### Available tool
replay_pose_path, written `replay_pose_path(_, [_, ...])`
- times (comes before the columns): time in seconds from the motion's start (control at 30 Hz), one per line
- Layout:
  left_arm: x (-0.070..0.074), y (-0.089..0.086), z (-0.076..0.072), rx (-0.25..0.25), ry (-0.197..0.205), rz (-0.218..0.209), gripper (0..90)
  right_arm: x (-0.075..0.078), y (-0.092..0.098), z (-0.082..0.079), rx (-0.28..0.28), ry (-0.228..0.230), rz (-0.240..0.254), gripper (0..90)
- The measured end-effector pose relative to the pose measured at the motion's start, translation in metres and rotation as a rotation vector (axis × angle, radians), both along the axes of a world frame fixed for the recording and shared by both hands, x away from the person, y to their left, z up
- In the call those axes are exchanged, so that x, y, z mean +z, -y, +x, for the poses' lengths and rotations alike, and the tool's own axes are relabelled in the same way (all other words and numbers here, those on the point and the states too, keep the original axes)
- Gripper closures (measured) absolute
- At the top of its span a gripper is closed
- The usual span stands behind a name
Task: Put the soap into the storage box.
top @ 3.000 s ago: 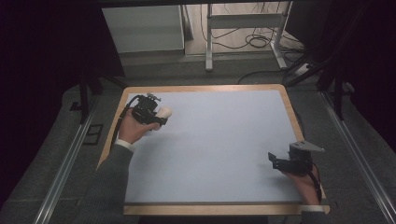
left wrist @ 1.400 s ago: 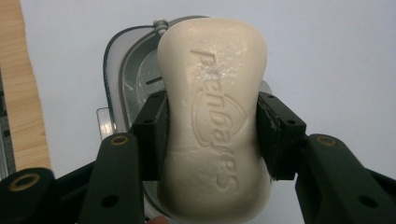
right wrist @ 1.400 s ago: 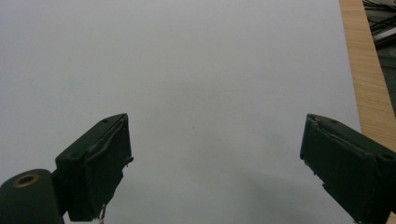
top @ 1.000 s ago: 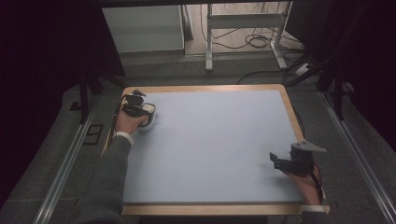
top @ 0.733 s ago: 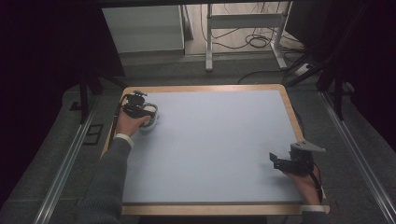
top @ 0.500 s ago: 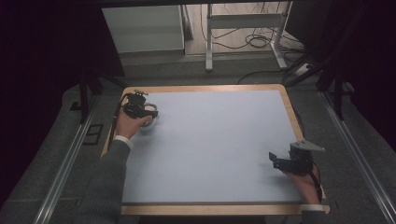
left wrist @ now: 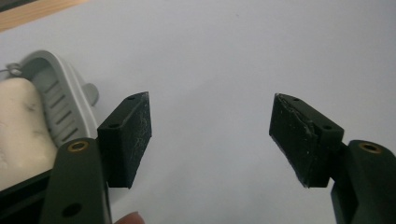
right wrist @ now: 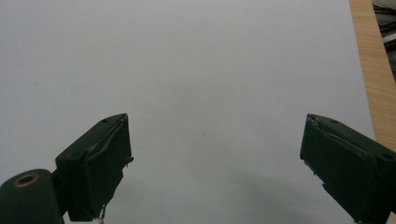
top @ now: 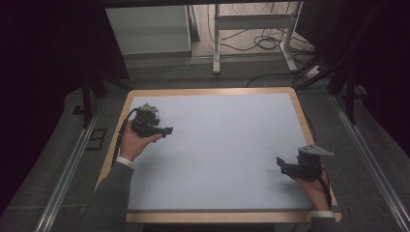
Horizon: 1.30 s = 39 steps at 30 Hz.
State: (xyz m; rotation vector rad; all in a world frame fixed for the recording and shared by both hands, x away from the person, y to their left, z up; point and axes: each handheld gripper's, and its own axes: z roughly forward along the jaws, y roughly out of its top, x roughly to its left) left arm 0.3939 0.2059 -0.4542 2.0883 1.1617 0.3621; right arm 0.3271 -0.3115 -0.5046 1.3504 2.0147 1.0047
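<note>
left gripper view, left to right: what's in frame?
Pale soap bar in its tray → grey soap tray → one black jaw pad of the left gripper → bare pale blue table mat showing through the open gap → the other black jaw pad.

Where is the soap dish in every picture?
High view: the grey soap dish sits near the far left corner of the pale mat.
Left gripper view: the soap dish is at the left edge, with the white soap in it.
Right gripper view: looks across bare mat.
Shared landmark: the wooden table edge.
</note>
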Motion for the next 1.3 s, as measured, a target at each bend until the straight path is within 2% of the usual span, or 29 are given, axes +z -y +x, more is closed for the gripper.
replay_pose_path(0.27, [-0.020, 0.005, -0.027, -0.045, 0.008, -0.001, 29.4, -0.001, -0.001, 0.001, 0.006, -0.006, -0.004, 8.5])
replay_pose_path(0.5, [-0.044, 0.005, -0.050, -0.049, -0.003, 0.002, 29.1, 0.000, 0.000, 0.000, 0.002, -0.002, -0.001, 8.6])
replay_pose_path(0.63, [-0.058, 0.004, -0.065, -0.055, -0.010, -0.011, 29.2, 0.000, 0.000, 0.000, 0.003, -0.003, -0.001, 8.5])
replay_pose_path(0.77, [-0.069, 0.004, -0.077, -0.056, -0.022, 0.005, 29.2, 0.000, 0.000, 0.000, 0.000, 0.000, 0.000, 8.6])
replay_pose_path(0.87, [-0.071, 0.004, -0.081, -0.064, -0.031, 0.052, 28.7, 0.000, 0.000, 0.000, 0.002, 0.001, 0.000, 8.5])
replay_pose_path(0.97, [-0.073, 0.002, -0.085, -0.055, -0.031, 0.034, 28.8, 0.001, 0.000, -0.001, 0.004, 0.001, 0.001, 8.5])
replay_pose_path(1.3, [-0.074, 0.001, -0.087, -0.043, -0.028, 0.024, 28.3, 0.001, 0.000, -0.001, 0.005, 0.002, 0.000, 8.6])
